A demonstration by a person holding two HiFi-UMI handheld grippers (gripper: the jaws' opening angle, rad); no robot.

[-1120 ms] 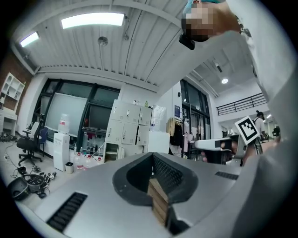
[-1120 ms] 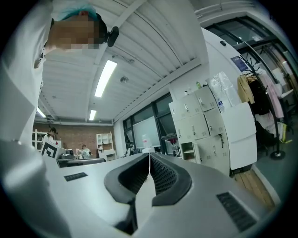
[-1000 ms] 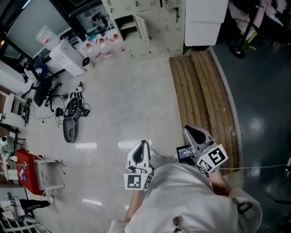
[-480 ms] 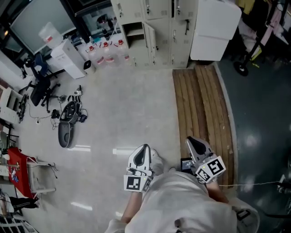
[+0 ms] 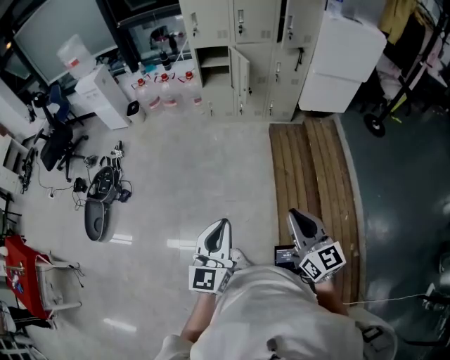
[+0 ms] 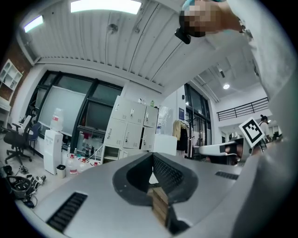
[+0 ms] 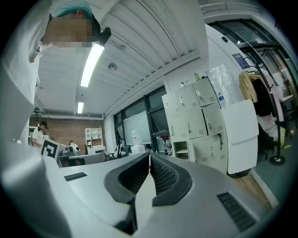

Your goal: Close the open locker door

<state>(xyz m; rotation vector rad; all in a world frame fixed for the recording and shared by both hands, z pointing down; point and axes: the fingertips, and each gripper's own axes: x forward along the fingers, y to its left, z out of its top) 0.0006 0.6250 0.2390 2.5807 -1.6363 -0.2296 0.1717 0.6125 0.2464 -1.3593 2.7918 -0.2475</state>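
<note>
The open locker door [image 5: 242, 74] is seen at the upper middle of the head view. It is swung outward from a cream locker bank [image 5: 211, 21], and its compartment [image 5: 214, 62] is exposed just to its left. Both grippers are held low in the frame, well apart from the lockers, and are pointed towards them. The left gripper [image 5: 222, 226] is closed with its tips together, and nothing is held in it. The right gripper [image 5: 295, 215] is likewise closed and empty. Red-capped bottles [image 5: 163, 88] are stood on the floor left of the open compartment. A large white cabinet [image 5: 341, 60] is placed at the right of the lockers, and wooden planks [image 5: 309, 162] are laid below it.
</note>
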